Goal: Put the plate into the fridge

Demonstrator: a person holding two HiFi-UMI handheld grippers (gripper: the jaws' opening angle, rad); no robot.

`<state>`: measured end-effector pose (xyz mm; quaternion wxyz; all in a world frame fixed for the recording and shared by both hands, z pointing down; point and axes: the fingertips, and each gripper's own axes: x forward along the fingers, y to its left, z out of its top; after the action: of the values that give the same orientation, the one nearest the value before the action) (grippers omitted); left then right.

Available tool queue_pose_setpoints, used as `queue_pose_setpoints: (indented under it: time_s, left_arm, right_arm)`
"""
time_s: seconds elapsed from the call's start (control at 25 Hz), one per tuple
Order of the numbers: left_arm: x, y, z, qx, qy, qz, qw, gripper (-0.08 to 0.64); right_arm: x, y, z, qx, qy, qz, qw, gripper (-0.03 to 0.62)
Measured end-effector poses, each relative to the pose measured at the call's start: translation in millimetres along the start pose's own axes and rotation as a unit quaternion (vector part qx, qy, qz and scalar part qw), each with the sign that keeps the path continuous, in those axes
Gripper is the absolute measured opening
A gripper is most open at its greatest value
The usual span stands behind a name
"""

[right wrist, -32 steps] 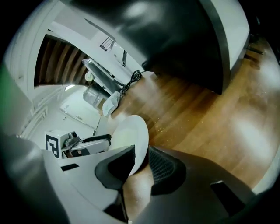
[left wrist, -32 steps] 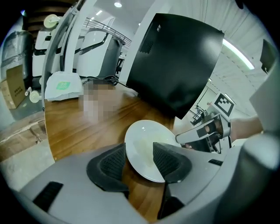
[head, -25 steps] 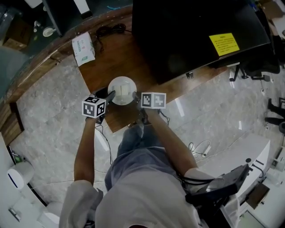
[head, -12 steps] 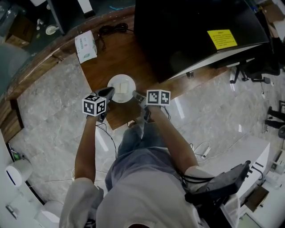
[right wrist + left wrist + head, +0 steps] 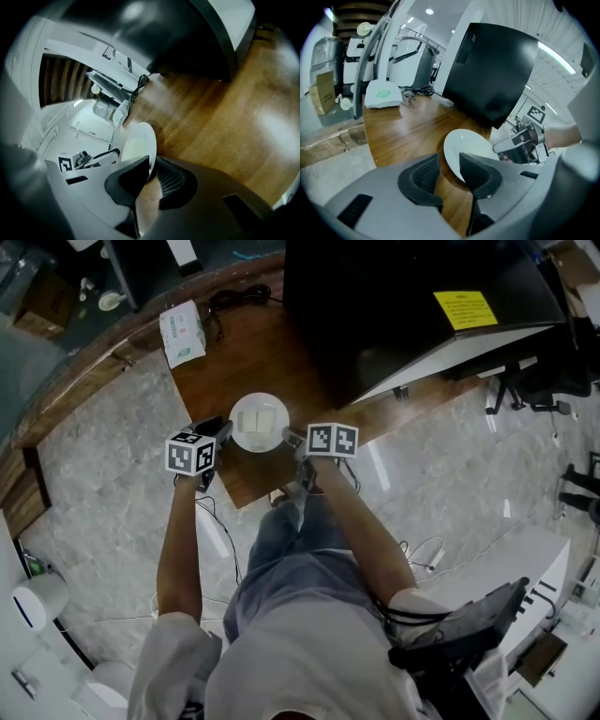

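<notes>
Right claw (image 5: 151, 165) clamped on plate (image 5: 137, 143) rim; only its own view shows the pinch. Left claw (image 5: 449, 164) opening, plate edge just ahead, ungripped.

The fridge (image 5: 394, 306) was cut off at the far edge. The print on its yellow label (image 5: 466, 308) could not be read.

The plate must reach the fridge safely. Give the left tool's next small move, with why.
Probably ease the left tool further onto the plate rim, then close. Its jaws are opening with the rim only at their tips and bare table between the pads, while the right tool alone pinches the opposite rim.
</notes>
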<state>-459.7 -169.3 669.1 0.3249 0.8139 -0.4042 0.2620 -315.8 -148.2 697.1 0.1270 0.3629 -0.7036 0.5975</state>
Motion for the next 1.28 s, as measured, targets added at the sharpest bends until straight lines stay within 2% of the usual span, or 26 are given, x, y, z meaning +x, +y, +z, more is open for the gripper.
queue_pose_setpoints:
  time_s: [0.08,0.2,0.44,0.64,0.76,0.84,1.08,1.2,1.28]
  left_arm:
    - [8,-2,-5,0.000,0.025,-0.011,0.9996,0.162]
    - [15,-1,-7,0.000,0.046,-0.016,0.9988,0.169]
    - [16,1,-6,-0.055,0.041,-0.063,0.9956,0.161]
    - [16,5,-4,-0.068,0.044,-0.072,0.9941,0.142]
    - [15,6,-6,-0.069,0.045,-0.075,0.9938,0.138]
    - [14,4,-7,-0.065,0.046,-0.074,0.9941,0.138]
    - [14,0,-7,-0.069,0.037,-0.072,0.9943,0.138]
    - [10,-3,-2,-0.086,0.014,-0.085,0.9926,0.138]
    - [4,-6,6,-0.086,-0.015,-0.089,0.9923,0.138]
  right_arm:
    - [1,2,0,-0.010,0.008,-0.008,1.000,0.040]
    - [3,1,2,-0.010,0.017,-0.005,1.000,0.040]
    - [12,12,4,0.028,0.034,0.073,0.996,0.038]
    - [13,17,4,0.028,0.037,0.097,0.994,0.034]
    - [7,25,4,0.039,0.024,0.128,0.991,0.023]
    - [3,28,4,0.028,0.020,0.136,0.990,0.023]
    - [-5,35,7,0.007,0.005,0.159,0.987,0.020]
    - [-11,37,8,0.028,-0.003,0.179,0.983,0.020]
    - [-16,34,8,0.050,-0.011,0.188,0.981,0.020]
